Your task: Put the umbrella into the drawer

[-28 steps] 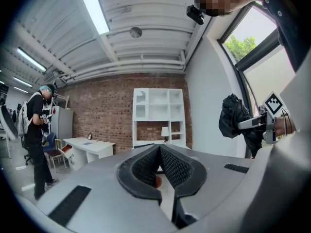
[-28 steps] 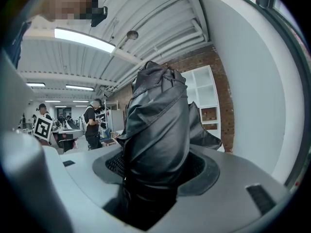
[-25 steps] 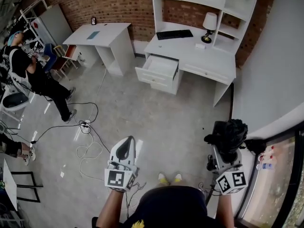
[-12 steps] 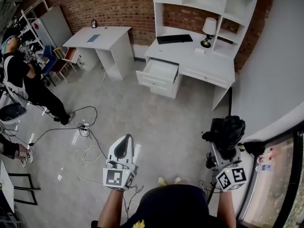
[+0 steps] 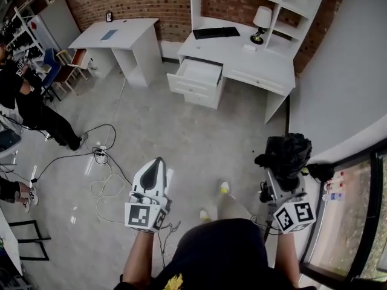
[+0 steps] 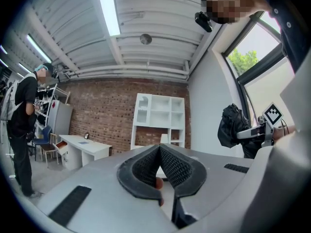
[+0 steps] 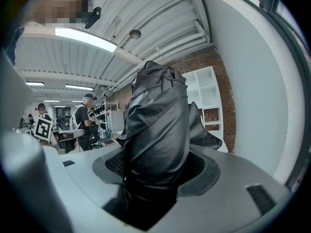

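Observation:
The umbrella point(image 5: 289, 154) is black, folded and bunched, and stands up out of my right gripper point(image 5: 283, 175) at the lower right of the head view. In the right gripper view the umbrella point(image 7: 158, 125) fills the space between the jaws of the right gripper point(image 7: 155, 174), which is shut on it. My left gripper point(image 5: 158, 161) is at the lower left, shut and holding nothing; its pads point(image 6: 146, 166) meet at the tip. The white drawer point(image 5: 195, 76) stands pulled out of the white desk point(image 5: 257, 65), far ahead across the floor. The left gripper view also catches the umbrella point(image 6: 232, 125) at its right.
A keyboard point(image 5: 211, 33) and a lamp point(image 5: 261, 23) sit on the desk under a white hutch. A second white desk point(image 5: 115, 38) stands to the left. Cables and a power strip point(image 5: 100, 156) lie on the floor. A person point(image 5: 30, 101) stands at far left. A window point(image 5: 341, 216) runs along the right.
Both grippers have travelled forward over the floor with me, the umbrella still held. One of my feet has stepped forward. The desk and drawer sit a little further left in the head view.

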`<state>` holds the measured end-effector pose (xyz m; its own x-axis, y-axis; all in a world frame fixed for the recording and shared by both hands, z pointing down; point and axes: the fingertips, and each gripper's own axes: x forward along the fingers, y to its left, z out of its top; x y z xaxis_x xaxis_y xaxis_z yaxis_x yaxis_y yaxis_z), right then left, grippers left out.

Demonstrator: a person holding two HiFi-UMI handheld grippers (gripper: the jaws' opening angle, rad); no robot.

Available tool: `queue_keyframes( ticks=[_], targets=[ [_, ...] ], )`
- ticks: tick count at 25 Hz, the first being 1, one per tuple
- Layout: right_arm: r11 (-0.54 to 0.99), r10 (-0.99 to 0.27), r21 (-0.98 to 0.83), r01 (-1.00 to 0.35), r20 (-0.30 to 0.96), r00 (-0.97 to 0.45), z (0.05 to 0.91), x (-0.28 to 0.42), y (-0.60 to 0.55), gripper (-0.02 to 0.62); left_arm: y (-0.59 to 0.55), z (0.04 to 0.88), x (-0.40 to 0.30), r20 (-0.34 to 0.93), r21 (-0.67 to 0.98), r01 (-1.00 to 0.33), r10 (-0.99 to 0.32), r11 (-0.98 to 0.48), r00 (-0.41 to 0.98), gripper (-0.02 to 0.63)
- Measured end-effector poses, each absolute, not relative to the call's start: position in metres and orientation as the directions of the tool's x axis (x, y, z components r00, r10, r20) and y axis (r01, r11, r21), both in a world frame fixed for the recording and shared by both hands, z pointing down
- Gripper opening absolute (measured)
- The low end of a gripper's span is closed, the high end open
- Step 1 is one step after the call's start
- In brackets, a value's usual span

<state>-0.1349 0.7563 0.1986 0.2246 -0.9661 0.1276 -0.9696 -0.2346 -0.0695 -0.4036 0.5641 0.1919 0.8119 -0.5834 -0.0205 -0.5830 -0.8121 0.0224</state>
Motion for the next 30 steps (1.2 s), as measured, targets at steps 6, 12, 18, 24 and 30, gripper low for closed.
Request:
queue_keyframes(
  ticks=[6,12,18,24,30],
  targets=[
    [-0.27,-0.958,-0.072,-0.96,0.121,0.26,0.2,-0.126,0.75,0.261,0.554,0.2,-0.391,-0.014,0.017,-0.555,-0.555,-0.832,0.832,0.017],
    [-0.28,-0.955,-0.082,-0.956,0.124,0.269,0.204,-0.107,0.725,0.261,0.53,0.201,-0.372,-0.008,0.011,-0.55,-0.55,-0.835,0.835,0.017],
    [-0.252,-0.963,-0.092,-0.963,0.126,0.239,0.213,-0.077,0.679,0.261,0.489,0.212,-0.341,0.02,0.013,-0.56,-0.56,-0.828,0.828,0.017],
    [-0.228,-0.969,-0.137,-0.964,0.132,0.21,0.219,-0.015,0.608,0.261,0.429,0.21,-0.281,0.052,-0.004,-0.574,-0.573,-0.819,0.818,0.017],
    [-0.183,-0.976,-0.154,-0.971,0.143,0.161,0.224,0.07,0.521,0.261,0.354,0.203,-0.197,0.07,-0.036,-0.591,-0.592,-0.806,0.803,0.017]
  ],
)
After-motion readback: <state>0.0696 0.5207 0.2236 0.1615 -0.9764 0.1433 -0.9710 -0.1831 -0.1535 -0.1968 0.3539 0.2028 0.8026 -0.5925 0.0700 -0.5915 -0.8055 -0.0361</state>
